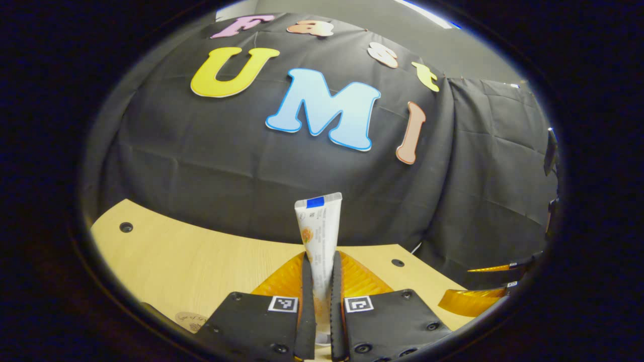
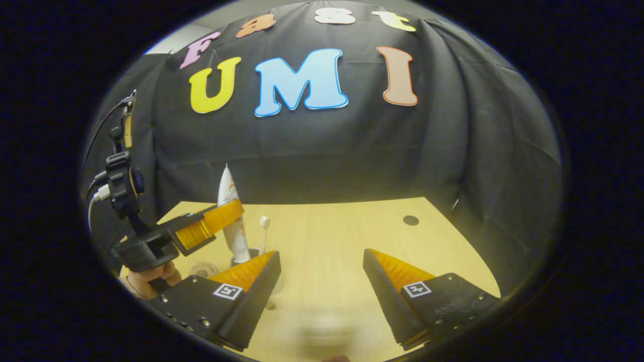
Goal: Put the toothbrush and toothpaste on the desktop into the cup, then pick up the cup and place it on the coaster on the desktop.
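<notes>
- Desktop (image 2: 332, 236), pale wood: carrying the cup, with the coaster (image 2: 203, 269) lying just beside it.
- Right gripper (image 2: 322, 274): hovering with jaws standing wide, holding nothing.
- Left gripper (image 1: 322, 286): clamping the toothpaste tube (image 1: 321, 229) upright, cap end down (likely for lowering into the cup).
- Cup (image 2: 249, 253): mostly hidden; toothbrush (image 2: 263, 229) standing inside, toothpaste entering its mouth.

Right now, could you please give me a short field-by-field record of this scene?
left gripper: fingers shut on toothpaste, tube upright
right gripper: open, holding nothing
toothbrush: standing in cup, head up
toothpaste position: lower end at the cup's mouth
coaster: on desktop, left of cup, bare
</notes>
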`<state>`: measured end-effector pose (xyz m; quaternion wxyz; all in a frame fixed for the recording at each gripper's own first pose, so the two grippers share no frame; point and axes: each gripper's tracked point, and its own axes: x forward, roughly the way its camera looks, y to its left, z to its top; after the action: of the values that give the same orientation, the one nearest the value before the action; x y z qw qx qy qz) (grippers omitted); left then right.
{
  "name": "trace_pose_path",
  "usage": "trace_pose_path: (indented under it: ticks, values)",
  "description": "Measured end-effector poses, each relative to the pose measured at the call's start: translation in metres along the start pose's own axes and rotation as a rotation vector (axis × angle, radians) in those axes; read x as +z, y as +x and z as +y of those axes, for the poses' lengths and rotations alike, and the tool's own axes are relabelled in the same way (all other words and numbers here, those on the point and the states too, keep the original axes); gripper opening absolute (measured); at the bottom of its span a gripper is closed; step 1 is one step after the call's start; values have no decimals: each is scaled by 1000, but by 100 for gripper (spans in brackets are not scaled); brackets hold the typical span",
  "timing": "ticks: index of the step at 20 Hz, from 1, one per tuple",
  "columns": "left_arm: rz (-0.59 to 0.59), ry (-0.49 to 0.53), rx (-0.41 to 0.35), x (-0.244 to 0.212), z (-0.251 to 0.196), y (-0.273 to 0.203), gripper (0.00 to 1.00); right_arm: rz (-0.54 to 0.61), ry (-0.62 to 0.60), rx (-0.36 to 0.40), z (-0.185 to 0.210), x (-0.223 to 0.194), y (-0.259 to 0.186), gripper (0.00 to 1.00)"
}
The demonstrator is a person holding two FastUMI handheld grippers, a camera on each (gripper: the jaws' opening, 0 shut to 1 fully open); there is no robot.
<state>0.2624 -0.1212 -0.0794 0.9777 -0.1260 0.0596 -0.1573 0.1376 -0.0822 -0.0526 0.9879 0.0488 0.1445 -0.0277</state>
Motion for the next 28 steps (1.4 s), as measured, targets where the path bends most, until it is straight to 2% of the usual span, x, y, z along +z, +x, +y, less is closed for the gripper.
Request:
trace_pose_path:
  ticks: [6,8,9,11,13,14,15,16,19,20,24,25,27,28]
  values:
    - [25,67,5,-21,-6,3,21,18,-2,10,7,-3,0,100]
    - [38,87,15,-25,-4,6,24,20,4,15,10,-4,1,100]
    - [50,91,7,-28,-6,5,30,23,5,16,11,-4,1,100]
    - [57,93,-6,-28,-7,4,30,26,5,24,15,-5,2,100]
    - [55,105,-13,-24,-9,0,58,33,-1,29,18,-7,3,100]
    - [51,108,-17,-21,-9,-2,67,37,-2,35,21,-7,4,100]
    - [44,108,-11,-18,-8,-4,86,42,-1,40,23,-9,4,100]
    - [40,104,-10,-15,-7,-8,94,43,-1,48,27,-8,5,100]
    - [23,96,14,-4,3,-20,94,53,-14,62,36,-9,7,100]
    - [17,95,19,1,7,-25,99,59,-18,69,40,-10,9,99]
    - [-44,82,58,24,26,-43,89,103,-38,104,60,-19,15,99]
    - [-50,85,70,27,29,-50,93,119,-45,115,66,-22,16,99]
    - [-63,85,81,34,35,-61,93,150,-53,140,79,-29,19,99]
    - [-70,88,89,38,40,-66,89,167,-57,151,85,-32,20,100]
